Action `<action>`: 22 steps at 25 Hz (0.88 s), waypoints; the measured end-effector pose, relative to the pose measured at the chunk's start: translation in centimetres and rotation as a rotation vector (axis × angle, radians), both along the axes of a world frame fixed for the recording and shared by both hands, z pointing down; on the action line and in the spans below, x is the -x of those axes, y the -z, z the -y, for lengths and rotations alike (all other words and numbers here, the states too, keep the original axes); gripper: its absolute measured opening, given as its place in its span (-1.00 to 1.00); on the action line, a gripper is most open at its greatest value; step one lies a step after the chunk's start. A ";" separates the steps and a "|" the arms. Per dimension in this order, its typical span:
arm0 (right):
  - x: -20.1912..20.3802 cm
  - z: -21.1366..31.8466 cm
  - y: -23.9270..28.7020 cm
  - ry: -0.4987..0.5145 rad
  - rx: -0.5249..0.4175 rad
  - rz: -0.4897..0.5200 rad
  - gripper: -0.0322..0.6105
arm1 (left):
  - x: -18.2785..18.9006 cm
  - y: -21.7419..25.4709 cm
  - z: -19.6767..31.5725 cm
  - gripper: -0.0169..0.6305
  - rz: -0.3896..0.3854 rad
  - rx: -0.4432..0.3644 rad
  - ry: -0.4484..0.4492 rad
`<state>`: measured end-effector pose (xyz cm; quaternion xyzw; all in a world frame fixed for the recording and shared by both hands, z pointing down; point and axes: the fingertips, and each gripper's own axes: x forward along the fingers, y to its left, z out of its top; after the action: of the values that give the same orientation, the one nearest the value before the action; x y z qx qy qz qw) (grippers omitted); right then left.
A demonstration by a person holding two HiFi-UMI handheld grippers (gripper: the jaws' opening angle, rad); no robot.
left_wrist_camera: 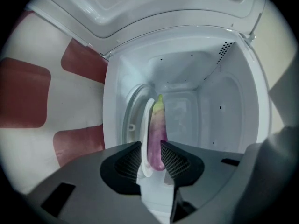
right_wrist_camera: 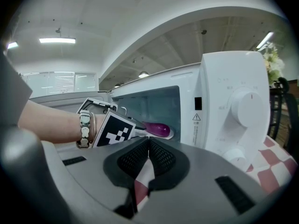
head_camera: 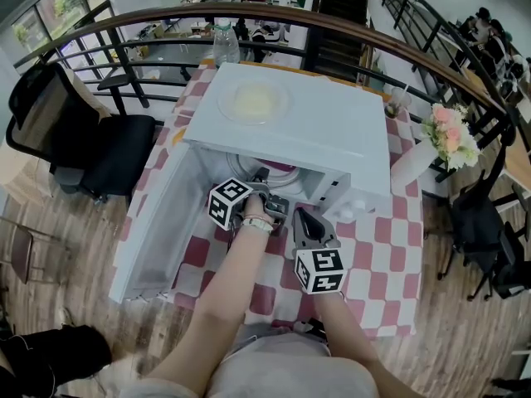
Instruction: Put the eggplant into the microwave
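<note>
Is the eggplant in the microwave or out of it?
In. The eggplant lies on the turntable inside the microwave cavity, between the left gripper's parted jaws.

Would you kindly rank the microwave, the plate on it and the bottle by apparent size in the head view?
1. microwave
2. plate
3. bottle, though it stands farther away, so true size is unsure.

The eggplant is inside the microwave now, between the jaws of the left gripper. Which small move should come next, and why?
Probably draw the left gripper straight back out of the microwave. The eggplant already lies on the plate inside, and the jaws stand apart with a gap beside it, so it seems released. The open door cannot close while the gripper is inside.
</note>
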<state>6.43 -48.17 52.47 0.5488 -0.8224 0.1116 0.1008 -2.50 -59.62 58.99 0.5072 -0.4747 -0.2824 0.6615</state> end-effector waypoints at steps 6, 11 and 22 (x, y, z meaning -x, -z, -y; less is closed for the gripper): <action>0.1 -0.4 0.4 -0.001 -0.005 0.000 -0.82 | 0.3 0.2 -0.9 -0.50 -0.010 0.001 0.002; -0.1 -0.7 0.8 -0.006 -0.009 -0.001 -0.82 | 0.4 0.6 -1.5 -0.36 -0.023 -0.014 0.000; 0.0 -1.8 1.5 -0.010 -0.025 -0.004 -0.82 | 1.1 -0.2 -3.8 -0.34 -0.026 -0.007 0.008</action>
<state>6.47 -46.36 50.92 0.5543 -0.8207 0.1007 0.0951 -3.63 -55.78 59.16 0.5041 -0.4670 -0.2932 0.6647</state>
